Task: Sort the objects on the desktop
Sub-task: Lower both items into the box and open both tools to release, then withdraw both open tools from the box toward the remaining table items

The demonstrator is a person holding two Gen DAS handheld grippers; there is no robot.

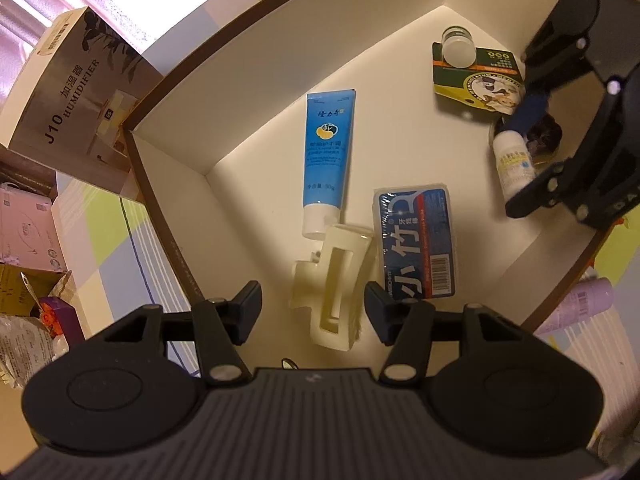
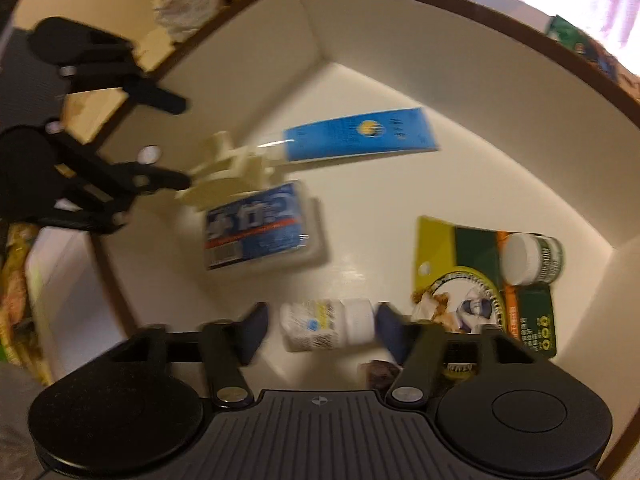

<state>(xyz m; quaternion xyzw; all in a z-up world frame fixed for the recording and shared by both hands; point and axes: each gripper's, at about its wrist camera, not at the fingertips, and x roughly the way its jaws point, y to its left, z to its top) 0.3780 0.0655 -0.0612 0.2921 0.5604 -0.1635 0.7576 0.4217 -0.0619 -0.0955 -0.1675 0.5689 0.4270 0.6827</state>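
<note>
A white box with a brown rim [image 1: 168,216] holds the sorted things. My left gripper [image 1: 314,300] is open over a cream hair claw clip [image 1: 334,284], which lies on the box floor between the fingers. A blue tube [image 1: 326,152] and a blue dental floss box [image 1: 416,240] lie beside the clip. My right gripper [image 2: 320,330] is open with a small white bottle [image 2: 328,324] lying between its fingers on the box floor. The right wrist view is blurred.
A green and yellow card [image 1: 478,80] with a small white-lidded jar [image 1: 458,46] lies at the far corner. A humidifier carton [image 1: 76,88] and clutter stand outside the box on the left. A lilac bottle [image 1: 580,304] lies outside on the right.
</note>
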